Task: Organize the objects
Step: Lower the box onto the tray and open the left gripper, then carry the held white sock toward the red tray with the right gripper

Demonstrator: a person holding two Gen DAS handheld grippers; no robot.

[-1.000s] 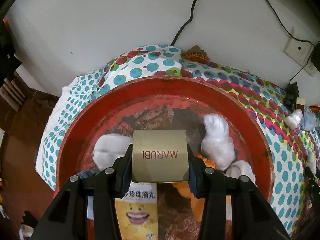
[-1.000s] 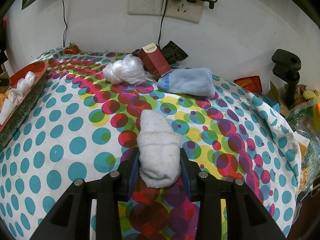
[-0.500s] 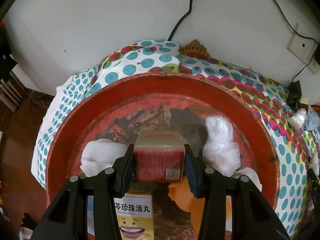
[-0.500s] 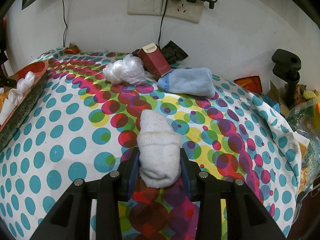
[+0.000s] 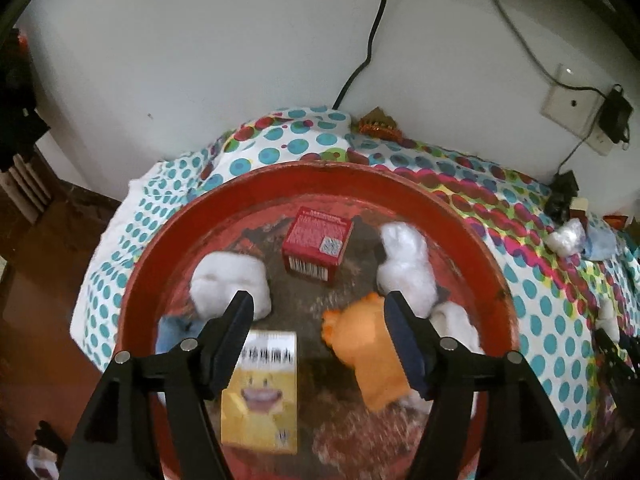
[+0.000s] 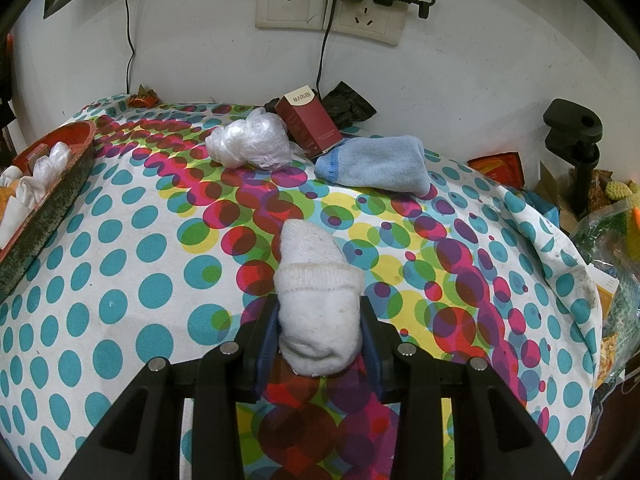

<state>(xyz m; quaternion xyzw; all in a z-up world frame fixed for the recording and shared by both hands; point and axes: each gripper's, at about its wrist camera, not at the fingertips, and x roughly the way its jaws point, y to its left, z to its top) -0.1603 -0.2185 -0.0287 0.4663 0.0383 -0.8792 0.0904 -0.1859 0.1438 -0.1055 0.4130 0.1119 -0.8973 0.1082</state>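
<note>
A red round tray (image 5: pixel 256 192) fills the left wrist view. In it lie a small red box (image 5: pixel 316 244), white rolled socks (image 5: pixel 228 284), a crumpled white plastic bag (image 5: pixel 406 268), an orange cloth (image 5: pixel 368 348) and a yellow packet (image 5: pixel 262 388). My left gripper (image 5: pixel 318 312) hovers above the tray, its jaws opening, with nothing between them; the red box lies apart, beyond the fingertips. In the right wrist view my right gripper (image 6: pixel 318 324) is shut on a white rolled sock (image 6: pixel 316 292) over the dotted tablecloth (image 6: pixel 120 280).
At the back of the table lie a crumpled plastic bag (image 6: pixel 250 142), a dark red box (image 6: pixel 308 120) and a blue sock (image 6: pixel 376 164). The tray's edge (image 6: pixel 44 196) shows at the left. A black clamp (image 6: pixel 574 140) and cluttered bags stand at the right. Cables run down the wall.
The left gripper let go of the red box, which now lies in the tray, and drew back with its jaws spreading. The right gripper kept still with the white sock.
</note>
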